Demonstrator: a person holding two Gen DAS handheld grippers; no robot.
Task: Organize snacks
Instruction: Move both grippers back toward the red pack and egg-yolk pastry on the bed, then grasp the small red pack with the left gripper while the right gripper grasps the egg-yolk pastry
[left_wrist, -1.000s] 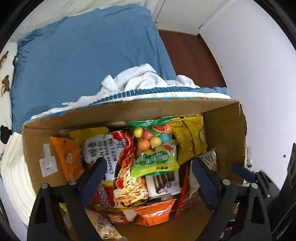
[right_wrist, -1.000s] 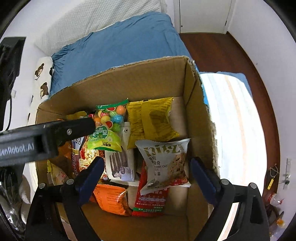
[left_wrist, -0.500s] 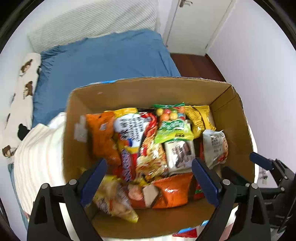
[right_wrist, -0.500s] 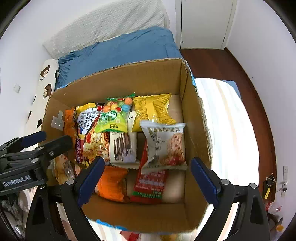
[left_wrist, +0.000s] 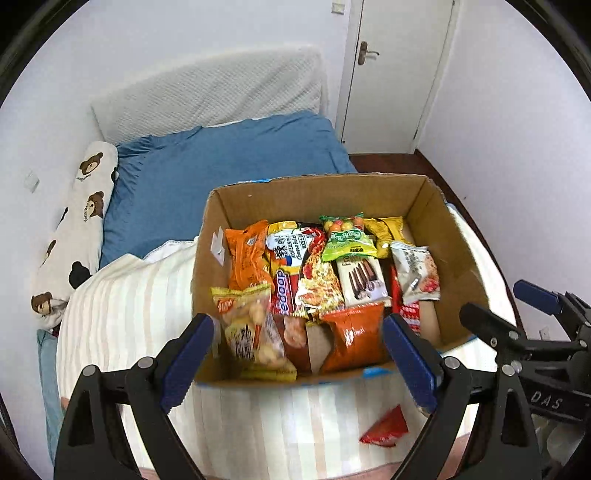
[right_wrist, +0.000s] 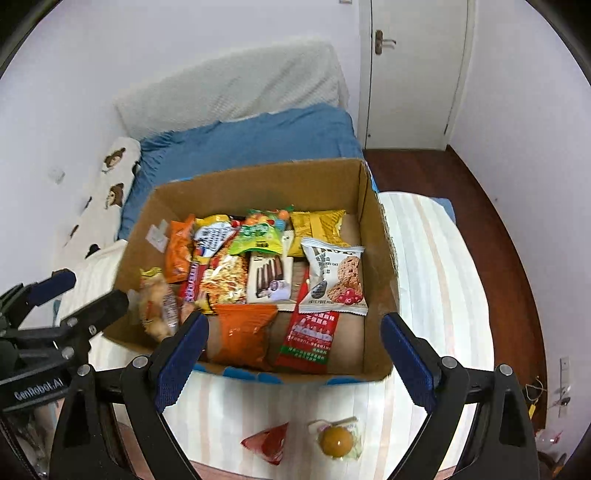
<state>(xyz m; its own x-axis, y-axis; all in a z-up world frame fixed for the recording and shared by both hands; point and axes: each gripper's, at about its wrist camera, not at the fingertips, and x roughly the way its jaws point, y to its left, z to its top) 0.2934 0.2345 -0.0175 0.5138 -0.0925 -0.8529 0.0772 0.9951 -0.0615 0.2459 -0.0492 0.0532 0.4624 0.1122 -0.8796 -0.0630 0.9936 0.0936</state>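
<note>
- Two loose snacks lie outside the cardboard box (right_wrist: 258, 188), on the striped bedcover (right_wrist: 436, 280) just in front of it: a small red packet (right_wrist: 267, 445) and a clear-wrapped orange sweet (right_wrist: 336, 439).
- Both tongs, left (left_wrist: 295, 354) and right (right_wrist: 293, 350), hang with their jaws wide apart, holding nothing.
- I'd drop the right tongs straight onto the red packet, pinching its raised crimped edge rather than the flat face.
- The bare box floor beside the red sachet (right_wrist: 310, 338) looks the best landing spot.
</note>
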